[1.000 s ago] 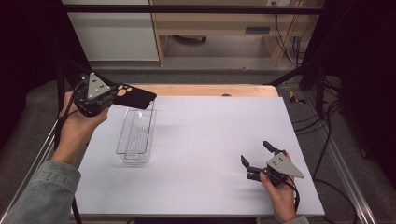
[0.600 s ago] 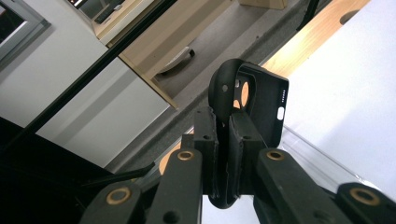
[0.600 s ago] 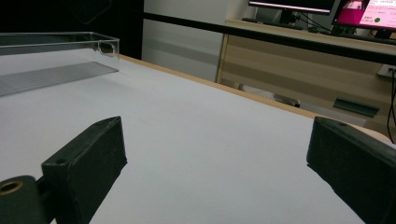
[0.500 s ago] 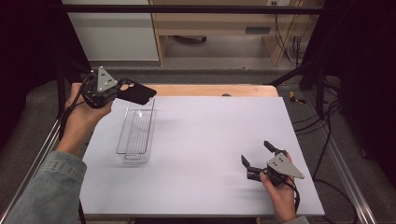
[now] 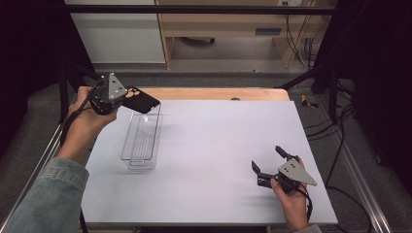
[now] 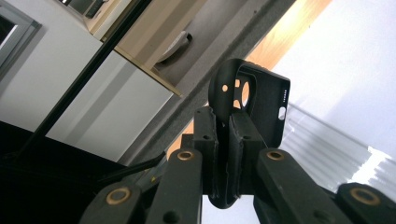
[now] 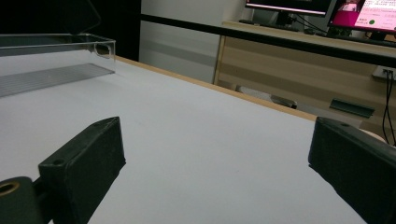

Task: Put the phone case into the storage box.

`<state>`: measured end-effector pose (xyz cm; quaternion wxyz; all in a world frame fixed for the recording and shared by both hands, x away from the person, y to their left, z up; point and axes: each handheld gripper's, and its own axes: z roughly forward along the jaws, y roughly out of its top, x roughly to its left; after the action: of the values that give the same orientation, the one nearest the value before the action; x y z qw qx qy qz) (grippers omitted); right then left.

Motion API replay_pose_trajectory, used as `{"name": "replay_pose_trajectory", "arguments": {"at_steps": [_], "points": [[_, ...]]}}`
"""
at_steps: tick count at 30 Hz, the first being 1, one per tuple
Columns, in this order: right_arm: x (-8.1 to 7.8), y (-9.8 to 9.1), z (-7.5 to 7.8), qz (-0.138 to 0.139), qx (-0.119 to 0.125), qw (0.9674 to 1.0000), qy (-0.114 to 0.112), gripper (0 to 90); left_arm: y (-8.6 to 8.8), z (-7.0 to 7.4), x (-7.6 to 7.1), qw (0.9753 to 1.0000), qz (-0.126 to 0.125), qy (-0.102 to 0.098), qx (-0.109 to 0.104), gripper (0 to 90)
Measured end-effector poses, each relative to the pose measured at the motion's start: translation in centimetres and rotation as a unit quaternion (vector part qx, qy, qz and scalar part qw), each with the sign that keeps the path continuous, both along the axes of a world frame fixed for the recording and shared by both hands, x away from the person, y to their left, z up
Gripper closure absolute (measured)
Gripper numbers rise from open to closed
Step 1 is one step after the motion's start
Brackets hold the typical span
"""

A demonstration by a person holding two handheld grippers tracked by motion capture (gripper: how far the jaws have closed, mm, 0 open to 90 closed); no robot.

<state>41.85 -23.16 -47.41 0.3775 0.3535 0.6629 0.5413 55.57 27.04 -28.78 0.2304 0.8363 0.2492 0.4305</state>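
The bottom end of the phone case [image 6: 254, 100] is hidden between the left gripper [image 6: 229, 135] jaws; the clear box [image 7: 51, 58] is cut off at the upper left edge

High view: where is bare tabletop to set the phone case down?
The wide white stretch between the clear bin and the right tool is bare, as is the far right corner of the table. It is tight only at the left edge, where the left tool holds the phone case above the bin.
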Motion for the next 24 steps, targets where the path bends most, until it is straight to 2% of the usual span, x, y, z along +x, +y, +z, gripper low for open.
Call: {"name": "replay_pose_trajectory", "arguments": {"at_steps": [4,12,16,24], "points": [[0.02,0.00,-0.01,0.000,-0.001,1.0000,0.000,4.2,0.07,-0.26,0.11,0.9999,0.001,0.003,0.014,82.9],[0.06,-0.05,0.01,0.000,-0.001,1.0000,-0.002,4.2,-0.27,-0.53,0.25,0.9997,-0.002,0.003,0.022,82.9],[0.06,-0.06,0.01,0.000,-0.001,1.0000,-0.002,4.1,-0.47,-0.81,0.40,0.9994,-0.003,0.007,0.033,82.9],[0.10,-0.02,-0.03,0.000,0.003,1.0000,0.002,4.1,-0.90,-1.02,0.96,0.9992,-0.006,0.013,0.037,82.9]]}}
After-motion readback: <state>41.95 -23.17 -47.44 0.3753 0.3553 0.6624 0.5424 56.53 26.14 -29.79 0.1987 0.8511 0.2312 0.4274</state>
